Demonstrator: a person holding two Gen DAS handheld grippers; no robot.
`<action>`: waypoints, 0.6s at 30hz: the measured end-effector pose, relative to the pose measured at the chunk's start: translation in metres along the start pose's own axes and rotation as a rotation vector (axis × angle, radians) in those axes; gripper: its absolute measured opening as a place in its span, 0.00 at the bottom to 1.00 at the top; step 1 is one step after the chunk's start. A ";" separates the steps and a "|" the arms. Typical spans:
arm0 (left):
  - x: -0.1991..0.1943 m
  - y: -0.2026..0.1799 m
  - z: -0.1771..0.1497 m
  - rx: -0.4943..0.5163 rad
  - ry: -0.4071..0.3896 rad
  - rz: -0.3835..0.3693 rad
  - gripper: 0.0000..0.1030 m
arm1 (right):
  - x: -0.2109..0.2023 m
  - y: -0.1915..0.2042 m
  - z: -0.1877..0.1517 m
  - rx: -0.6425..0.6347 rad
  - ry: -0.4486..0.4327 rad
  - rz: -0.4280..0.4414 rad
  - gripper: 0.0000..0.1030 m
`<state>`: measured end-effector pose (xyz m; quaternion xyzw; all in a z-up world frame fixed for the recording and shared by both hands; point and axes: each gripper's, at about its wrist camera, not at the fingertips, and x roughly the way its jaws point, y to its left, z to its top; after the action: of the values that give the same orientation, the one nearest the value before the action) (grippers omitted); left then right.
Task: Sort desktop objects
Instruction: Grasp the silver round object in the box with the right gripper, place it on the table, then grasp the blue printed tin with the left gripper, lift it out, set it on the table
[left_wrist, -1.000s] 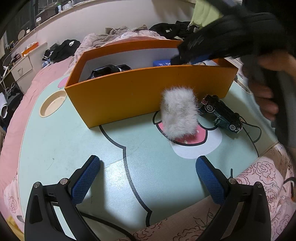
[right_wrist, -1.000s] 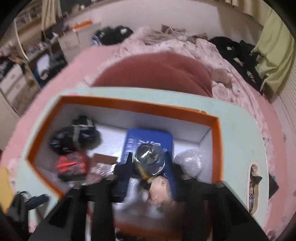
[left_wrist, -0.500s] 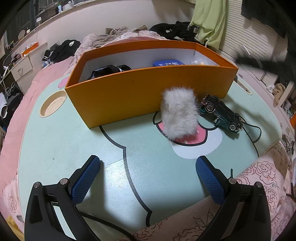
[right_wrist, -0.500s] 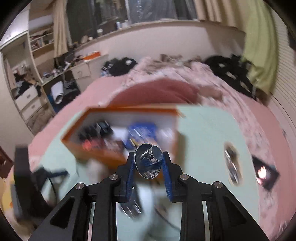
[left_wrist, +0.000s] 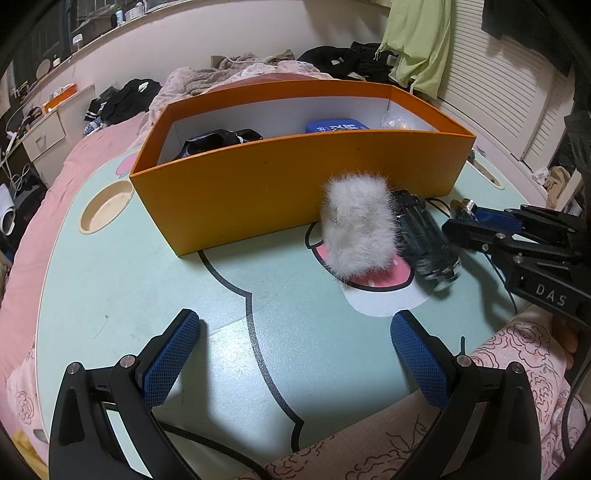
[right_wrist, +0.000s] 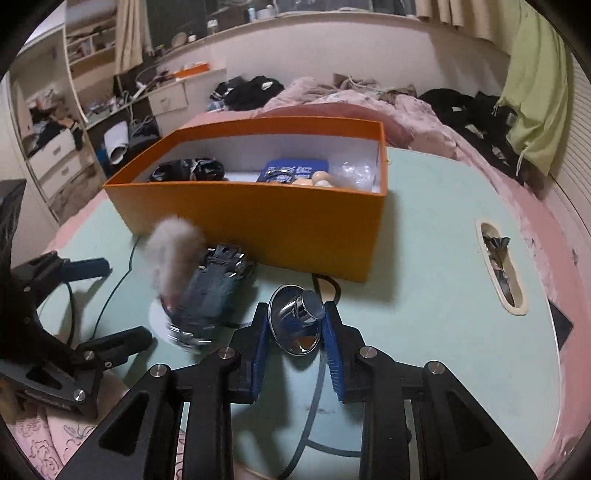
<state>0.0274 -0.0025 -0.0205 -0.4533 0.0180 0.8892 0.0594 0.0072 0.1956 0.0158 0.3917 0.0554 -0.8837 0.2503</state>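
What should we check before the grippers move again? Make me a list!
1. Shiny knob between the right gripper's fingers: ok. The fingers have just been opening a little, but the pads seem to touch it.
2. Orange box open on top, with room inside: ok.
3. Left gripper open and empty: ok.
4. Toy car and fluffy thing put away: not ok, both lie on the table in front of the box.
5. Car lying at rest: cannot tell, it looks blurred.
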 end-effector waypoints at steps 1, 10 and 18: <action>-0.001 -0.001 -0.001 0.000 0.000 0.000 1.00 | -0.008 -0.006 -0.002 0.025 -0.035 0.002 0.37; 0.000 0.000 -0.001 0.001 0.001 0.003 1.00 | -0.017 -0.009 -0.033 -0.035 -0.069 -0.127 0.77; -0.002 0.000 0.001 -0.009 0.000 0.010 1.00 | -0.015 -0.009 -0.034 -0.049 -0.064 -0.101 0.88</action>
<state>0.0281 -0.0025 -0.0180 -0.4536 0.0165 0.8895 0.0529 0.0341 0.2190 0.0019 0.3535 0.0885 -0.9058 0.2163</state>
